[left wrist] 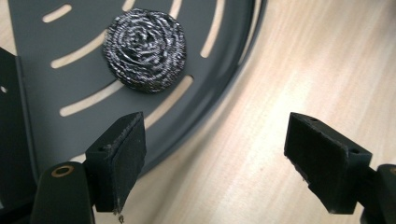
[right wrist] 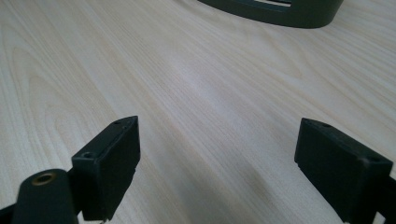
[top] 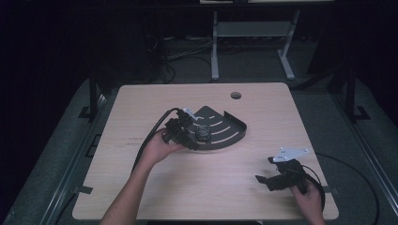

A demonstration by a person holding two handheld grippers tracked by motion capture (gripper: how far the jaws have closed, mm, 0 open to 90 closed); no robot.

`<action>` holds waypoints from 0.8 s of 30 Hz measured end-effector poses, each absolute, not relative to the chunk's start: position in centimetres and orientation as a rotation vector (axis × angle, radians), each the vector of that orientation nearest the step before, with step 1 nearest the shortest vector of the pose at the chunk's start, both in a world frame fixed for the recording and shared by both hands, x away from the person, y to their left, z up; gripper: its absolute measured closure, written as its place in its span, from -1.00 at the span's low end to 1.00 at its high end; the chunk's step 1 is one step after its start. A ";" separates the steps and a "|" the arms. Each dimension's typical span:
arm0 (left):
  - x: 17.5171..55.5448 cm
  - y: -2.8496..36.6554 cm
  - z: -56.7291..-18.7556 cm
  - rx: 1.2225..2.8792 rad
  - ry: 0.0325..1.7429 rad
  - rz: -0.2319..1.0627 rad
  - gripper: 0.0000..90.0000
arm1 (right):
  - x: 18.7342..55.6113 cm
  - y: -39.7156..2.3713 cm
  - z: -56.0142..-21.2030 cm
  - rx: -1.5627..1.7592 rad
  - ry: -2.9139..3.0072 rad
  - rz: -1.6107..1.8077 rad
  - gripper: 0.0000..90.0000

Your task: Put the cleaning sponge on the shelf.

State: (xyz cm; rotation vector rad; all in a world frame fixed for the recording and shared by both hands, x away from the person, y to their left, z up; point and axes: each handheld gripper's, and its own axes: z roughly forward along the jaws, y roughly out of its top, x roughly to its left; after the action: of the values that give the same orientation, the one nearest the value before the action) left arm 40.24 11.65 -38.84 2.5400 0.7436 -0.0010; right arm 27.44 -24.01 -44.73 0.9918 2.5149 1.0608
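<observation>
A dark grey quarter-round slotted tray [top: 231, 131] lies near the middle of the wooden table. A coiled steel-wool scourer [top: 202, 131] [left wrist: 144, 50] rests on the tray [left wrist: 56, 42]. My left gripper [top: 187, 136] [left wrist: 215, 158] hovers over the tray's curved front edge, open and empty, with the scourer just beyond its jaws. My right gripper [top: 270, 180] [right wrist: 217, 172] is low over bare wood at the table's front right, open with nothing between its jaws. The tray's rim [right wrist: 280, 14] shows at the top of the right gripper view.
The table [top: 141, 187] has a round cable hole [top: 235, 95] near its far edge. Cables trail from both grippers. A metal stand [top: 253, 42] and wires sit on the floor beyond the table.
</observation>
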 end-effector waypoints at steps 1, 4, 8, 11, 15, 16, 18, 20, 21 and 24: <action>40.0 11.8 -38.8 2.535 0.742 0.001 -0.55 | 27.4 -24.0 -44.7 0.991 2.515 1.061 -0.69; 39.5 12.1 -38.7 2.526 0.745 0.002 -0.55 | 27.5 -24.0 -44.7 0.982 2.519 1.052 -0.69; 38.7 12.5 -38.7 2.516 0.742 0.003 -0.55 | 27.4 -23.9 -44.7 0.983 2.520 1.055 -0.69; 38.1 12.9 -38.9 2.511 0.750 0.005 -0.55 | 27.5 -24.0 -44.7 0.980 2.519 1.053 -0.69; 37.3 13.5 -39.3 2.500 0.760 -0.003 -0.55 | 27.4 -23.9 -44.7 0.984 2.522 1.054 -0.69; 37.1 13.7 -39.4 2.497 0.764 -0.008 -0.55 | 27.4 -23.8 -44.7 0.985 2.522 1.054 -0.69; 36.8 13.9 -39.6 2.504 0.762 -0.010 -0.54 | 27.4 -23.8 -44.8 0.982 2.522 1.053 -0.69; 36.4 14.2 -39.8 2.505 0.765 -0.008 -0.54 | 27.4 -23.8 -44.8 0.982 2.521 1.052 -0.69; 36.3 14.3 -39.8 2.503 0.764 -0.009 -0.54 | 27.4 -23.8 -44.8 0.984 2.521 1.052 -0.69; 35.9 14.7 -39.8 2.496 0.772 -0.005 -0.54 | 27.4 -23.8 -44.8 0.981 2.521 1.051 -0.69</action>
State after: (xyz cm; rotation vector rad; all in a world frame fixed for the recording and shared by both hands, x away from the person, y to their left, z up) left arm 35.89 14.74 -39.77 2.4962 0.7718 -0.0055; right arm 27.39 -23.79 -44.79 0.9811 2.5207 1.0506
